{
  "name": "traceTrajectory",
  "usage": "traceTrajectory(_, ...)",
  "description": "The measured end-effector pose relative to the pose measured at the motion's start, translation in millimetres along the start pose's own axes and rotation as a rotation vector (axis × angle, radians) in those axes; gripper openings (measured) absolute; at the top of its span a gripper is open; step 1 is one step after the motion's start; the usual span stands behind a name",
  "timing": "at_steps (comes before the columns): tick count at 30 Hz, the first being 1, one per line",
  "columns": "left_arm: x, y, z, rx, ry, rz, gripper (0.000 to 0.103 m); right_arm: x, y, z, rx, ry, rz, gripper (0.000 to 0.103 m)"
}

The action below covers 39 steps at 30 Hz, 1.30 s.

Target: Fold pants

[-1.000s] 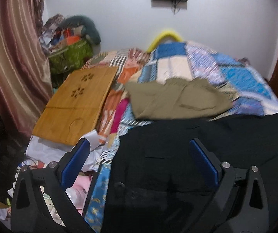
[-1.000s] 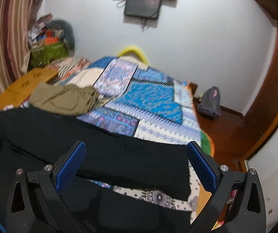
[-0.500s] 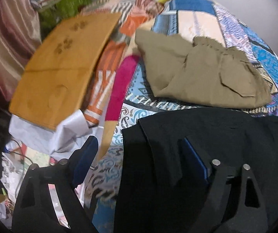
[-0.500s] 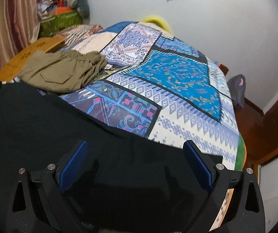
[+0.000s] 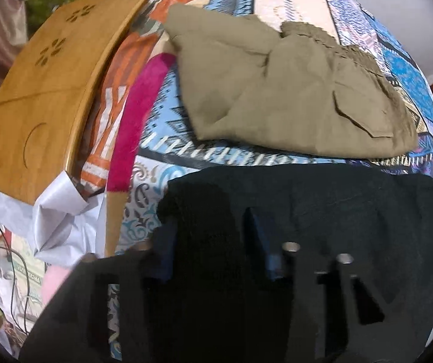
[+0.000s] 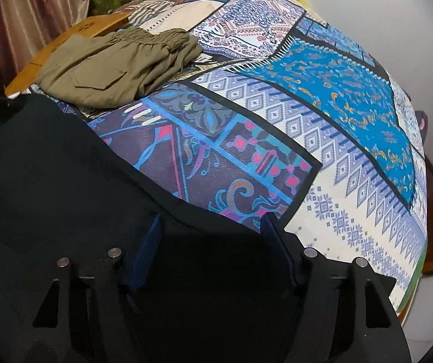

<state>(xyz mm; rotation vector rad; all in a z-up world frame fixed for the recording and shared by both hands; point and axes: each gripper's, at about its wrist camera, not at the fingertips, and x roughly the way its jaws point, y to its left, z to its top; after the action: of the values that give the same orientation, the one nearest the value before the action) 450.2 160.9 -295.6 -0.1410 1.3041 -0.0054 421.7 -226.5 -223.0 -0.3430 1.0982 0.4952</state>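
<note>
While both my claws tip steeply down at the bed (image 6: 352, 199), the stock reads as follows.

Left claw (image 5: 213, 230): at the black pants (image 5: 322, 211), near their left end. Jaws have just been closing; a fold of black cloth stands between the blue pads (image 5: 258, 242), but whether they press on it yet I cannot tell.

Right claw (image 6: 213, 242): low over the pants' far edge. Jaws have just been closing, still apart; black cloth lies between the pads (image 6: 152, 242), not pinched.

Black pants (image 6: 50, 181): spread flat along the near edge of the bed, long axis running side to side between my two claws.

Khaki pants (image 5: 292, 90): bunched, further up the quilt, just beyond the black pair.

Wooden tray (image 5: 44, 90): left of the khaki pair, at the bed's edge.
</note>
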Motion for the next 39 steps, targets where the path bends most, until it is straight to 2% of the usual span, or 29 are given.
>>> traceTrajectory(1,-2,-3,-1,0.004,-0.008,-0.008,0.018,0,2,-1,0.003,0.014,0.004,0.061)
traceTrajectory(2,-5,-3,0,0.007,-0.024,-0.004,0.015,1,2,0,0.015,0.029,0.009,0.06)
traceTrajectory(3,-7,-4,-1,0.015,-0.037,0.009,0.014,1,3,0,0.034,0.047,0.021,0.053)
traceTrajectory(5,-13,-8,0,0.027,-0.074,0.031,0.011,-1,5,1,0.034,0.055,0.034,0.038)
traceTrajectory(7,-20,-11,2,0.036,-0.101,0.044,0.01,-4,11,-1,0.02,0.052,0.031,0.011)
traceTrajectory(12,-46,-20,9,0.067,-0.18,0.087,0.008,-11,11,-3,0.014,-0.012,-0.009,0.007)
traceTrajectory(14,-57,-25,16,0.075,-0.215,0.1,0.008,-20,6,1,0.037,-0.071,-0.025,0.007)
traceTrajectory(15,-63,-27,21,0.075,-0.233,0.102,0.008,-30,0,3,0.065,-0.118,-0.03,0.007)
traceTrajectory(18,-83,-35,33,0.084,-0.288,0.089,0.008,-51,-14,8,0.12,-0.185,-0.022,0.007)
traceTrajectory(21,-99,-44,33,0.109,-0.323,0.078,0.008,-69,-15,10,0.121,-0.205,-0.021,0.007)
traceTrajectory(29,-154,-53,-11,0.159,-0.391,0.055,0.008,-126,9,-16,0.112,-0.278,-0.02,0.007)
traceTrajectory(39,-205,-34,-87,0.124,-0.429,0.012,0.008,-190,56,-69,0.127,-0.346,0.024,0.007)
